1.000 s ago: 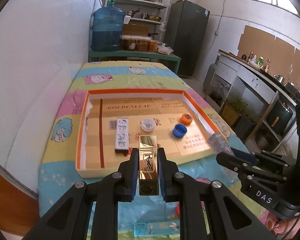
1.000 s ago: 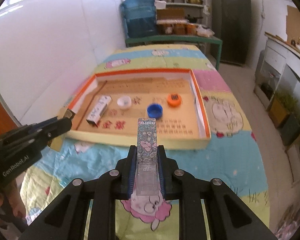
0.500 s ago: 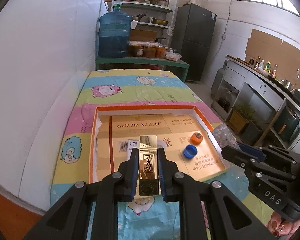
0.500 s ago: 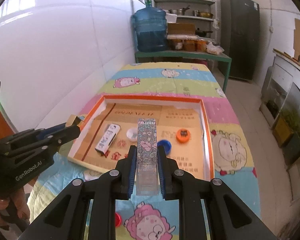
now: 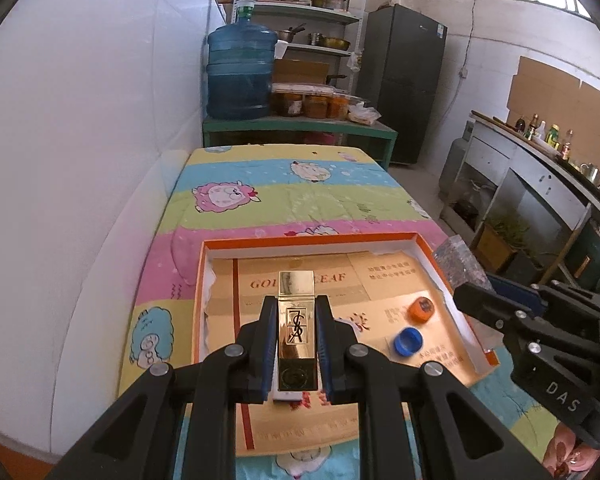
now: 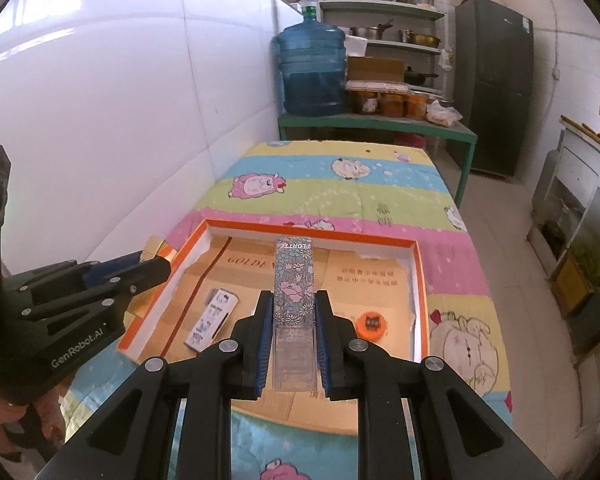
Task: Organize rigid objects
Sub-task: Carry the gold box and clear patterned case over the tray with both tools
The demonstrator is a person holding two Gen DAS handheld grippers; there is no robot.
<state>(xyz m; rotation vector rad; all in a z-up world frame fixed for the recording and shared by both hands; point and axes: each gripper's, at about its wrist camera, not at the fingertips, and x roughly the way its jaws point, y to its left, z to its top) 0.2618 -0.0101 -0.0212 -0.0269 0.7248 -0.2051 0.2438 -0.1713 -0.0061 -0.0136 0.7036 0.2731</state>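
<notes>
My left gripper (image 5: pixel 295 320) is shut on a gold lipstick case (image 5: pixel 295 322) with a black logo, held above the orange-rimmed cardboard tray (image 5: pixel 308 239). My right gripper (image 6: pixel 293 316) is shut on a floral-patterned box (image 6: pixel 293 280) with a clear base, also above the tray (image 6: pixel 312 235). Inside the tray lie a blue cap (image 5: pixel 408 341), an orange cap (image 5: pixel 421 309) (image 6: pixel 371 323) and a small white patterned box (image 6: pixel 212 319). The right gripper shows at the right of the left wrist view (image 5: pixel 536 320); the left gripper shows at the left of the right wrist view (image 6: pixel 88 292).
The tray rests on a table under a colourful cartoon sheep cloth (image 5: pixel 284 184). A white wall runs along the left. Behind the table stand a green bench (image 5: pixel 300 128) with a blue water jug (image 5: pixel 240 76), shelves and a dark fridge (image 5: pixel 404 80). Counters line the right.
Both grippers have risen and tilted up, still holding their objects; the tray now sits lower in both views and more of the room shows.
</notes>
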